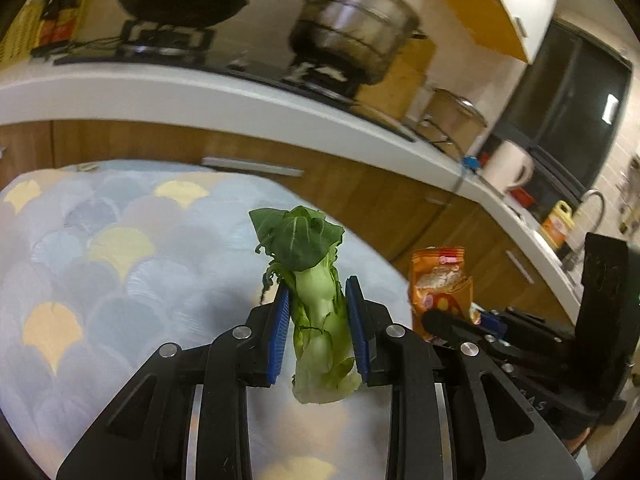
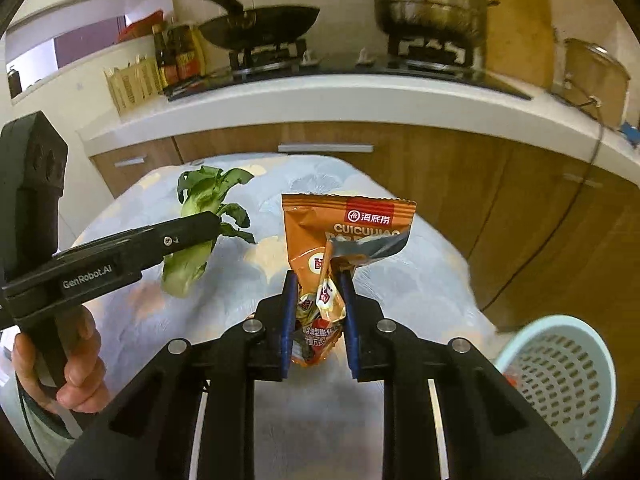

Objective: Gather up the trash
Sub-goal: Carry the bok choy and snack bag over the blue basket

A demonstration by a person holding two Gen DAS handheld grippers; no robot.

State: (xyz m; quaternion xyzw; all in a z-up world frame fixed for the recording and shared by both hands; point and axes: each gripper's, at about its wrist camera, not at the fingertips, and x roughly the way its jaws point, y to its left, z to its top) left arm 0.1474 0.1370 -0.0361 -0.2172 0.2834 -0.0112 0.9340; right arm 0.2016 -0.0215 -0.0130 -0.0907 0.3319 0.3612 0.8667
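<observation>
My left gripper (image 1: 318, 296) is shut on a green bok choy stalk (image 1: 316, 308) and holds it upright above the patterned tablecloth (image 1: 100, 260). The bok choy also shows in the right wrist view (image 2: 192, 240), clamped in the left gripper (image 2: 208, 226). My right gripper (image 2: 318, 284) is shut on an orange snack wrapper (image 2: 340, 232), torn open, held above the table. The wrapper shows in the left wrist view (image 1: 438, 280) to the right of the bok choy, with the right gripper (image 1: 460, 320) below it.
A light blue perforated basket (image 2: 560, 380) stands low at the right of the table. Behind the table runs a white counter (image 2: 320, 96) with wooden cabinets (image 2: 440, 176), a wok (image 2: 260, 24), a steel pot (image 2: 432, 4) and sauce bottles (image 2: 176, 56).
</observation>
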